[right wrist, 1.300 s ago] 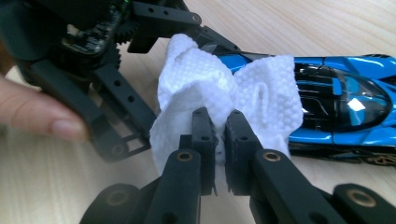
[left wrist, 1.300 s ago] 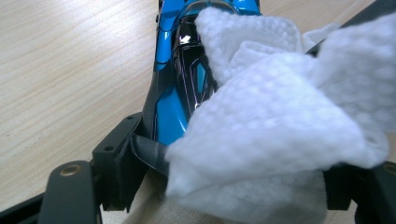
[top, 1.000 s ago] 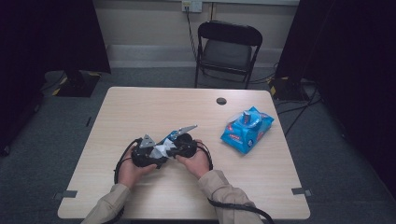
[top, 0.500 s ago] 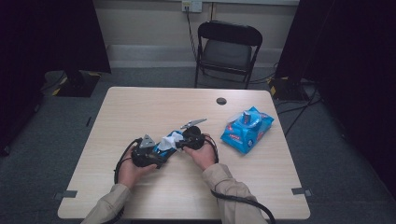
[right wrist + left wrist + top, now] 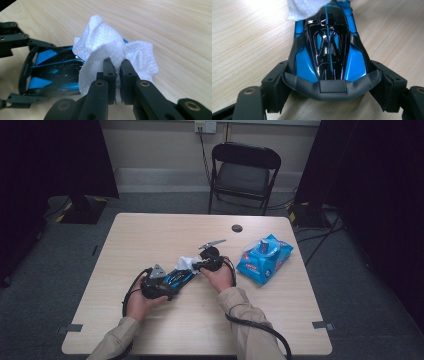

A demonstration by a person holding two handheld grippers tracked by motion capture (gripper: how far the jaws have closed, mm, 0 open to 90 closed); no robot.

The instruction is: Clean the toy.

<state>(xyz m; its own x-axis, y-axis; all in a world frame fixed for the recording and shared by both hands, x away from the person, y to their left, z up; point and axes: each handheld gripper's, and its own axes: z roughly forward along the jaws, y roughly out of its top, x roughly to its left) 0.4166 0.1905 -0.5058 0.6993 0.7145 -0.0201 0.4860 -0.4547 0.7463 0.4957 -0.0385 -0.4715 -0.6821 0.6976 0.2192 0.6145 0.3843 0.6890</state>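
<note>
While held above the pale wooden worktop (image 5: 150, 235), a glossy blue-and-black toy car (image 5: 329, 47) is clamped by the left claw (image 5: 332, 87) | a crumpled white wipe (image 5: 105, 50) is pinched by the right claw (image 5: 116, 72), resting on the car's far end.

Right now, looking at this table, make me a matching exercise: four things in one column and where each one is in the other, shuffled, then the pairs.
1. toy car
2. white wipe
3. blue wipes pack
4. folding chair

A. behind the table's far edge
B. clamped in the left tool
C. lying on the table to the right
D. pinched in the right tool

Pairs: 1-B, 2-D, 3-C, 4-A
</note>
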